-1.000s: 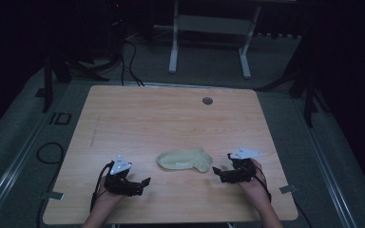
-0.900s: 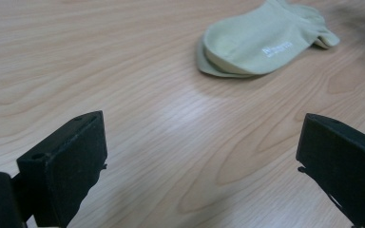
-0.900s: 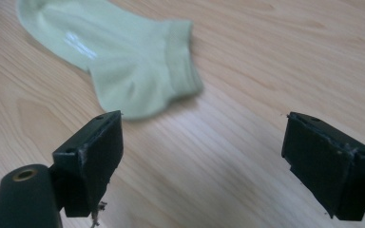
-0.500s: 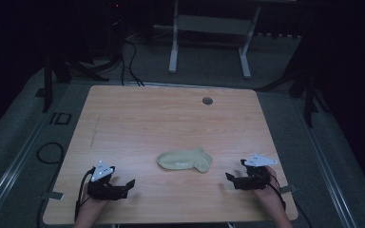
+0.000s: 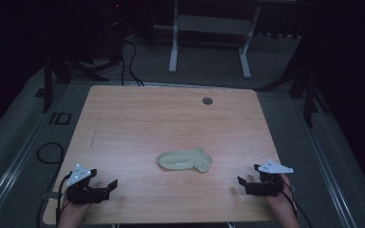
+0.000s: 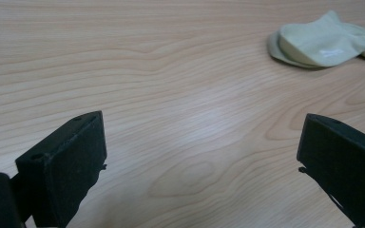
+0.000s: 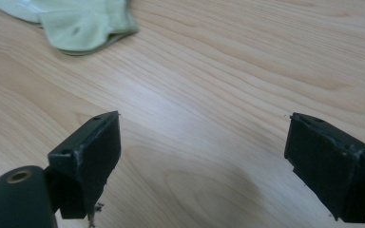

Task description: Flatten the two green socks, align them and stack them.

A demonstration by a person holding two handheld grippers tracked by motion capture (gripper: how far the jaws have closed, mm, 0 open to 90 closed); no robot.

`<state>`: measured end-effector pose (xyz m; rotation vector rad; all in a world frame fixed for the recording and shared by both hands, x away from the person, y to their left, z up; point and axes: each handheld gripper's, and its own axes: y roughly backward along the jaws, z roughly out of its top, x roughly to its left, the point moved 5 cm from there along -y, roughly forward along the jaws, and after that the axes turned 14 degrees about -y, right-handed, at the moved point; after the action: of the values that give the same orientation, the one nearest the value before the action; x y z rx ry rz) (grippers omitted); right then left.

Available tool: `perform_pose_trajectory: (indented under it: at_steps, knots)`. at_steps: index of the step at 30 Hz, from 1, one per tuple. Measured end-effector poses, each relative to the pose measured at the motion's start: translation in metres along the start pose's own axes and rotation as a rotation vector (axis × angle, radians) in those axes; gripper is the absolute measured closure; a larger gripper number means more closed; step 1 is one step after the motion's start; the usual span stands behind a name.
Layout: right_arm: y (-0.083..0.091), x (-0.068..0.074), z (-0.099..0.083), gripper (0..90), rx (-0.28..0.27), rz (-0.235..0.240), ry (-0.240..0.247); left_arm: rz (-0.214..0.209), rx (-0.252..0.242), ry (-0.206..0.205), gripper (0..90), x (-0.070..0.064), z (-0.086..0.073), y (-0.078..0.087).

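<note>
The pale green sock [image 5: 185, 160] lies flat on the wooden counter [image 5: 171, 118], folded over on itself, its long axis running side to side across the space between the two tools. The left gripper [image 5: 105, 188] sits near the front left corner with its fingers [image 6: 66, 161] spread wide and empty; from them the sock [image 6: 322, 40] lies ahead and off to the right, well apart. The right gripper [image 5: 244, 184] rests near the front right edge, its fingers [image 7: 88, 159] likewise spread and holding nothing; from them the sock [image 7: 83, 23] lies ahead and to the left, its cuff end toward this side. Judging from the high view, the right fingers look somewhat nearer to the sock's end than the left ones, so a reach would likely start there, each tool closing inward and forward toward its own end of the sock.
</note>
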<state>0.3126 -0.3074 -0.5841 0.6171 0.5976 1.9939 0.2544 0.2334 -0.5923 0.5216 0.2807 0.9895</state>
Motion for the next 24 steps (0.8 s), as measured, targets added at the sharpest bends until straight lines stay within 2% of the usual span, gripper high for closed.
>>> perform_pose_trajectory:
  at_steps: [5, 6, 7, 8, 9, 10, 14, 18, 21, 24]
  knots:
    - [0.009, -0.009, -0.005, 11.9, -0.041, -0.019, -0.045, 0.041, 0.002, 0.010, 2.8, 0.006, -0.005, 0.007]
    - [0.011, -0.011, -0.006, 11.9, -0.050, -0.030, -0.054, 0.047, 0.005, 0.011, 2.8, 0.007, -0.006, 0.008]
    - [0.018, -0.015, -0.007, 11.9, -0.069, -0.072, -0.065, 0.053, 0.003, 0.011, 2.8, 0.008, -0.007, 0.009]
    - [0.018, -0.015, -0.007, 11.9, -0.069, -0.072, -0.065, 0.051, 0.007, 0.012, 2.8, 0.009, -0.008, 0.011]
    - [0.024, -0.018, -0.008, 11.9, -0.095, -0.094, -0.097, 0.054, 0.009, 0.013, 2.8, 0.010, -0.009, 0.012]
    - [0.024, -0.018, -0.008, 11.9, -0.095, -0.094, -0.097, 0.067, 0.010, 0.016, 2.8, 0.011, -0.010, 0.014]
    - [0.034, -0.030, -0.017, 11.9, -0.130, -0.149, -0.176, 0.094, 0.003, 0.036, 2.8, 0.016, -0.015, 0.021]
    - [0.038, -0.037, -0.020, 11.9, -0.136, -0.163, -0.212, 0.108, -0.003, 0.055, 2.8, 0.020, -0.019, 0.027]
    - [0.041, -0.045, -0.022, 11.9, -0.157, -0.191, -0.235, 0.120, -0.013, 0.062, 2.8, 0.022, -0.020, 0.031]
    - [0.042, -0.048, -0.023, 11.9, -0.168, -0.196, -0.253, 0.147, -0.020, 0.069, 2.8, 0.025, -0.022, 0.036]
